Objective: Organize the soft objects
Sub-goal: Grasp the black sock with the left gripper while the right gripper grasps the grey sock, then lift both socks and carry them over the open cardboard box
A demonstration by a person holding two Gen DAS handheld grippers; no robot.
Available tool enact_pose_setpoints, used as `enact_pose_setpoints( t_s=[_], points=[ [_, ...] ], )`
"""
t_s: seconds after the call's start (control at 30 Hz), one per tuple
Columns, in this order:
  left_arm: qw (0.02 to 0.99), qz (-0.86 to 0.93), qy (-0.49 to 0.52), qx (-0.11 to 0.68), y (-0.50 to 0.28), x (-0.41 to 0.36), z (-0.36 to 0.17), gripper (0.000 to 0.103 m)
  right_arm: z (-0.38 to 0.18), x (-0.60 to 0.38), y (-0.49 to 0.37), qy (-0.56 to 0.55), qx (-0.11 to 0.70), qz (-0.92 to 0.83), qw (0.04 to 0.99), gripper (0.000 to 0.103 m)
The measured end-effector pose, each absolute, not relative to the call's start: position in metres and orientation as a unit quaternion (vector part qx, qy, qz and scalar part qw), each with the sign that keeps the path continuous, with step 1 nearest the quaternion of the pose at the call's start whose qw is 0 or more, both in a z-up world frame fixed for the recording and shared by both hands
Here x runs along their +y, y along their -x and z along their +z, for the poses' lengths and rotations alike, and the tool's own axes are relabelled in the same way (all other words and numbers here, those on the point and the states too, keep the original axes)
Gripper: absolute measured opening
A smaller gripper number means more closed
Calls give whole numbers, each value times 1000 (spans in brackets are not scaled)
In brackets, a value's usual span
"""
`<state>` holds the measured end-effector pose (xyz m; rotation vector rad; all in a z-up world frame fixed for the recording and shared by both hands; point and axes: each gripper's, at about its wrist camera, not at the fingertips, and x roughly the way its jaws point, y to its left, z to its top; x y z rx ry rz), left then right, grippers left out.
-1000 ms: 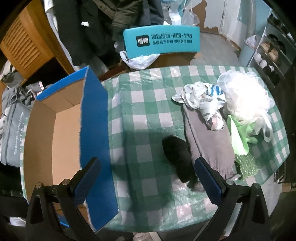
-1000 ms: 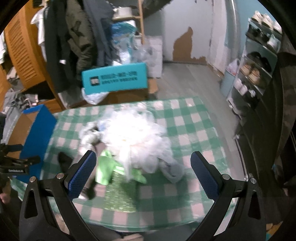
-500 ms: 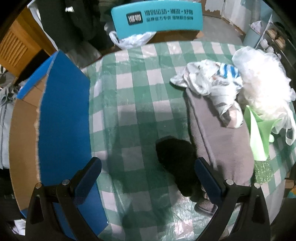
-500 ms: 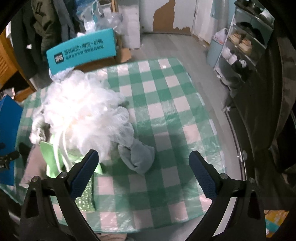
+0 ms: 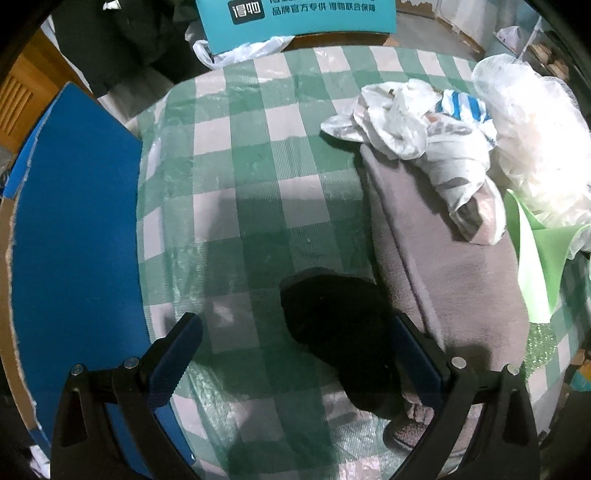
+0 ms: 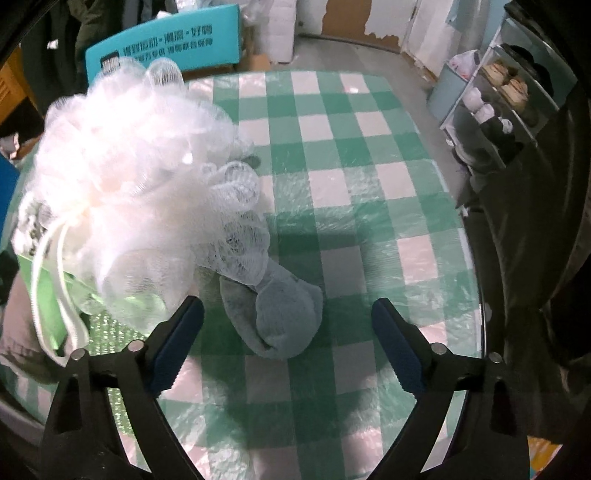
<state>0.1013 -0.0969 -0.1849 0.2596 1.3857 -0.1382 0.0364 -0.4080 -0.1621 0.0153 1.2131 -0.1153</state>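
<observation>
A black soft bundle (image 5: 340, 325) lies on the green checked tablecloth (image 5: 258, 177), between the wide-apart fingers of my open left gripper (image 5: 295, 347), nearer the right finger. Beside it lies a folded grey-brown cloth (image 5: 454, 266) with a crumpled white plastic bag (image 5: 413, 129) on top. In the right wrist view a grey-blue sock bundle (image 6: 280, 317) sits between the fingers of my right gripper (image 6: 288, 325), whose jaws are closing without pressing on it. A big white mesh puff (image 6: 133, 177) leans over its left side, covering a green sheet (image 6: 44, 295).
A blue-sided cardboard box (image 5: 70, 229) stands open at the table's left edge. A teal sign (image 5: 295, 14) stands behind the table. A shoe rack (image 6: 502, 99) lines the right wall, and a dark sleeve (image 6: 535, 221) fills the right of the right wrist view.
Both grippers have come down toward the table. The black bundle now lies between the left fingers, and the grey-blue sock bundle between the right fingers, which have narrowed slightly.
</observation>
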Motion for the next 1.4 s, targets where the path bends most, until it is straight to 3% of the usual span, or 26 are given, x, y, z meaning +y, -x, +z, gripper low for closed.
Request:
enact_pose_setpoints(
  t_s=[0.13, 0.27, 0.4, 0.47, 0.97, 1.4],
  points=[
    [757, -71, -105, 641, -107, -94, -193, 92, -171, -406, -39, -3, 579, -47, 814, 73],
    [761, -75, -110, 635, -112, -93, -199, 73, -175, -405, -39, -1, 587, -35, 809, 49],
    [764, -88, -116, 629, -100, -97, -199, 49, -174, -406, -39, -8, 590, -31, 807, 32],
    [764, -91, -118, 627, -98, -97, -198, 47, -172, -407, -39, -13, 592, -32, 805, 26],
    [788, -97, -134, 593, -73, -100, -151, 45, -141, -413, -1, -41, 585, -42, 809, 23],
    [813, -124, -153, 548, -43, -101, -106, 45, -80, -380, 21, -40, 528, -13, 849, 23]
  ],
)
